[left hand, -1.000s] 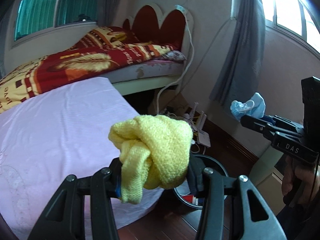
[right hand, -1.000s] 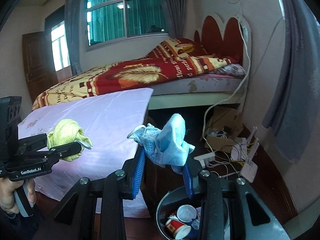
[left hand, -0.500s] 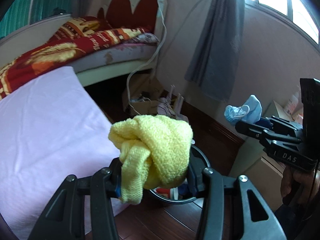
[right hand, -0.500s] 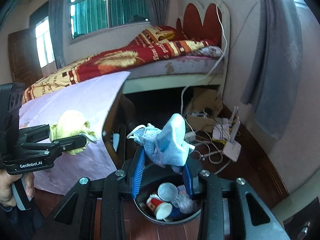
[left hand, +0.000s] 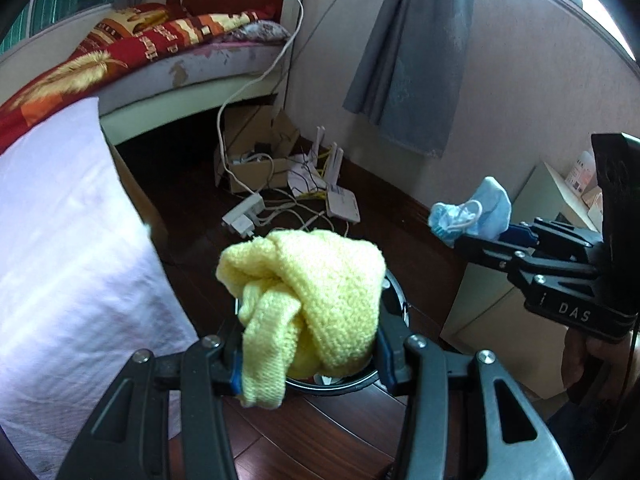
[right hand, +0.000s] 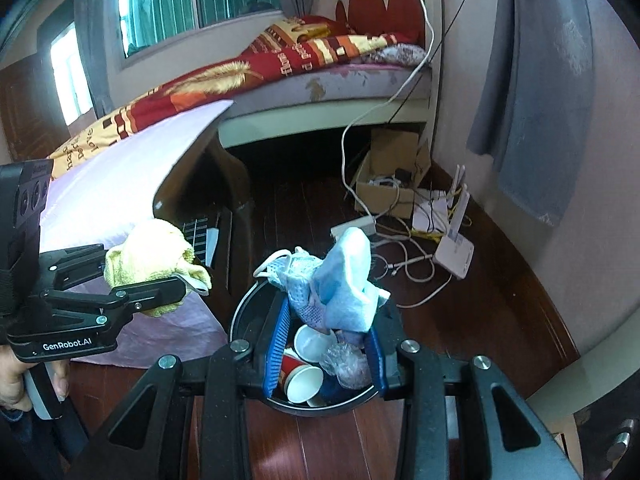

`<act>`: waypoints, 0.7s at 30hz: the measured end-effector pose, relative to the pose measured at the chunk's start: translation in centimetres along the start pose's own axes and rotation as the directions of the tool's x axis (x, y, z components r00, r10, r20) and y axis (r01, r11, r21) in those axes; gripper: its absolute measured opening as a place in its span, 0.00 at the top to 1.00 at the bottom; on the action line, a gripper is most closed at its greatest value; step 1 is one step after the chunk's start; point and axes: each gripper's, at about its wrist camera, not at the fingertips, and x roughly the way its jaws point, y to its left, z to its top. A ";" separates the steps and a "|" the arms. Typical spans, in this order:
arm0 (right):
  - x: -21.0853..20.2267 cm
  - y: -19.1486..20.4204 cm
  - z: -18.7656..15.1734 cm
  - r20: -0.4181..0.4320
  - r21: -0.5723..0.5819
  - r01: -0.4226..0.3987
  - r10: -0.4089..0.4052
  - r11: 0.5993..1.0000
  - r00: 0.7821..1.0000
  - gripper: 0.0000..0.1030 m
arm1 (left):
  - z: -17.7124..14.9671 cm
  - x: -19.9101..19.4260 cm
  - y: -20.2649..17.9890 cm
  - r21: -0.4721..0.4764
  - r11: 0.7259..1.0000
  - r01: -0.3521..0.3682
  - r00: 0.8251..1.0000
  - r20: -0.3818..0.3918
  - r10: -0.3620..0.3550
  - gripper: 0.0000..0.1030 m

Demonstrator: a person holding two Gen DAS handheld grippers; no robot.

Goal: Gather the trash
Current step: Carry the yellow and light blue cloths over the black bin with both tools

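Observation:
My left gripper [left hand: 310, 356] is shut on a knotted yellow cloth [left hand: 308, 304], which hangs just above a round black trash bin [left hand: 394, 292] on the dark wood floor. My right gripper [right hand: 328, 344] is shut on a crumpled blue face mask [right hand: 340, 288] directly over the same bin [right hand: 248, 308], where paper cups [right hand: 304, 380] and a wad of clear plastic [right hand: 346, 364] lie. In the left wrist view the right gripper [left hand: 460, 236] with the mask [left hand: 476, 212] shows at the right. In the right wrist view the left gripper [right hand: 176, 280] with the cloth [right hand: 152, 256] shows at the left.
A table under a pale pink sheet [left hand: 60, 248] stands left of the bin. Behind it are a bed with a red patterned blanket [right hand: 280, 60], a cardboard box [right hand: 392, 176], a power strip [left hand: 244, 216], a white router [right hand: 454, 252] and loose cables. A grey curtain [left hand: 416, 52] hangs at the right wall.
Both grippers have tilted downward and sunk toward the floor with their loads still held. The bin has come from the lower edge of each view to sit right under the fingers.

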 end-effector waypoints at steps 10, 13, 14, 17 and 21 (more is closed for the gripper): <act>6.0 -0.1 -1.7 -0.139 -0.040 -0.028 0.023 0.999 0.990 0.63 | -1.6 4.4 1.3 -0.060 0.998 0.036 0.993 -0.112 -0.042 0.49; 7.7 0.0 -2.4 -0.188 -0.059 -0.031 0.020 0.998 0.982 0.63 | -1.9 5.7 1.6 -0.081 0.996 0.040 0.990 -0.131 -0.050 0.49; 8.3 -0.1 -2.6 -0.203 -0.059 -0.034 0.022 0.998 0.979 0.63 | -1.9 6.1 1.7 -0.086 0.996 0.036 0.990 -0.135 -0.047 0.49; 9.4 -0.3 -3.0 -0.229 -0.061 -0.036 0.021 0.997 0.973 0.63 | -2.0 6.9 1.9 -0.097 0.995 0.038 0.988 -0.148 -0.052 0.49; 11.1 -0.5 -3.2 -0.257 -0.060 -0.044 0.027 0.997 0.966 0.63 | -2.2 8.3 1.9 -0.100 0.994 0.048 0.983 -0.171 -0.064 0.49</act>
